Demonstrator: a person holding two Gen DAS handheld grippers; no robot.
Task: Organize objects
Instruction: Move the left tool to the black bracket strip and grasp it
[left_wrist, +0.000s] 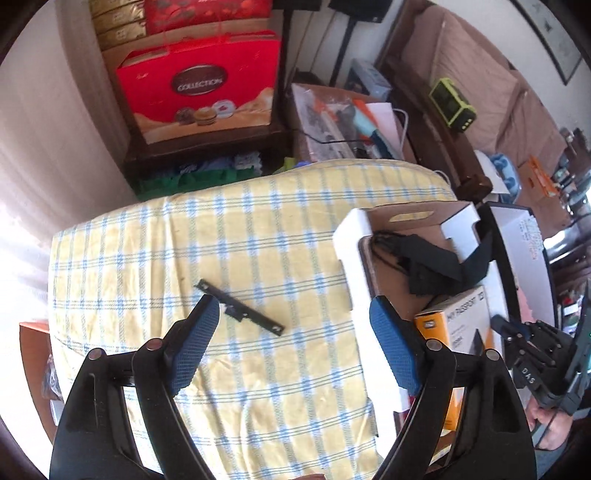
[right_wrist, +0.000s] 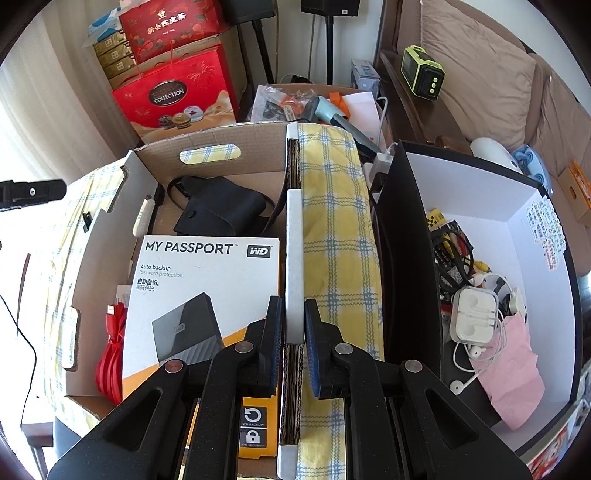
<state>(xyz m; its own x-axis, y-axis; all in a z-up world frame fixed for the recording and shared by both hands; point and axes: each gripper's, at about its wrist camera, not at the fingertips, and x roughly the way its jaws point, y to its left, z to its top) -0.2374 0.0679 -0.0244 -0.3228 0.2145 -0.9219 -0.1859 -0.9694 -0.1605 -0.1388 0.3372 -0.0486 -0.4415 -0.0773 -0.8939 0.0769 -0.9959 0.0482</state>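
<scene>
Two grippers: left gripper (left_wrist: 295, 343) spread wide, empty; right gripper (right_wrist: 293, 332) clamped on cardboard box (right_wrist: 293, 221) wall.
Black strip (left_wrist: 240, 308): on checked cloth (left_wrist: 147, 258), between left fingertips.
Beside right: white box (right_wrist: 480, 206) of cables.
Right view only: hard-drive package (right_wrist: 207, 295), red cable (right_wrist: 110, 350).

Both wrist cameras look steeply down: the left from left of the cardboard box (left_wrist: 402, 236) over checked cloth, the right close above its right wall. Both share the box.
</scene>
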